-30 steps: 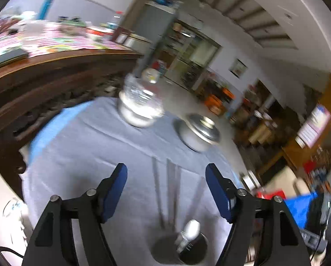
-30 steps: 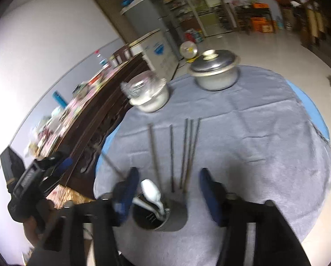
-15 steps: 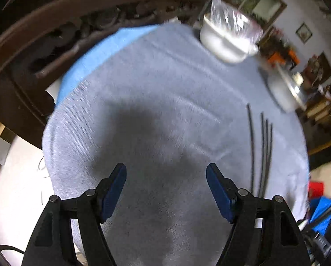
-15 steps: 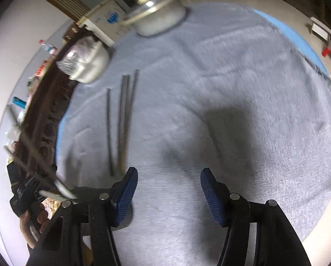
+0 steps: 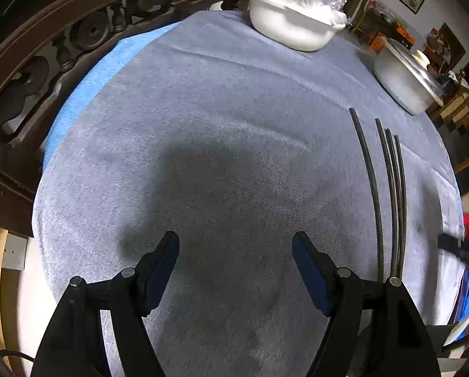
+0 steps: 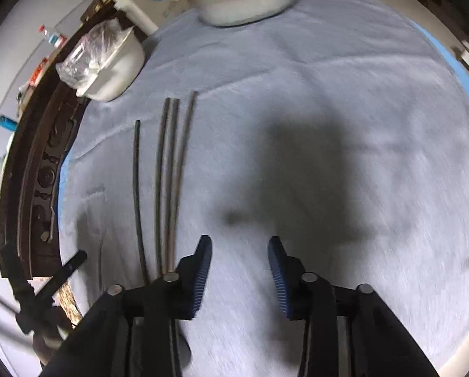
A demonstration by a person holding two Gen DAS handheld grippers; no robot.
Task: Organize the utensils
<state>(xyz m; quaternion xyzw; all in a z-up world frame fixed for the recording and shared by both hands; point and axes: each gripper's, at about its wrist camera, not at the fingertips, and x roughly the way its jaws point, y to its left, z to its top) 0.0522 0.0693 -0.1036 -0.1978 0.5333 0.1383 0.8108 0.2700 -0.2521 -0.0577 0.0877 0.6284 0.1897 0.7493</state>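
We've got both claws hanging empty over the grey cloth (image 5: 234, 100): left gripper (image 5: 235, 245) spread wide, right gripper (image 6: 239, 251) parted but narrower. The four chopsticks (image 6: 168, 176) lie lengthwise at left-centre of the right view, probably laid straight for easy grabbing.

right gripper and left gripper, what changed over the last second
Both cameras tipped down toward the grey cloth and swung apart, so the holder cup with the spoon dropped out of both views. The right gripper narrowed its jaws, still open on nothing; the left gripper stayed wide open and empty. Nothing was grasped or released. The four chopsticks, the white bowl and the lidded pot stayed put.
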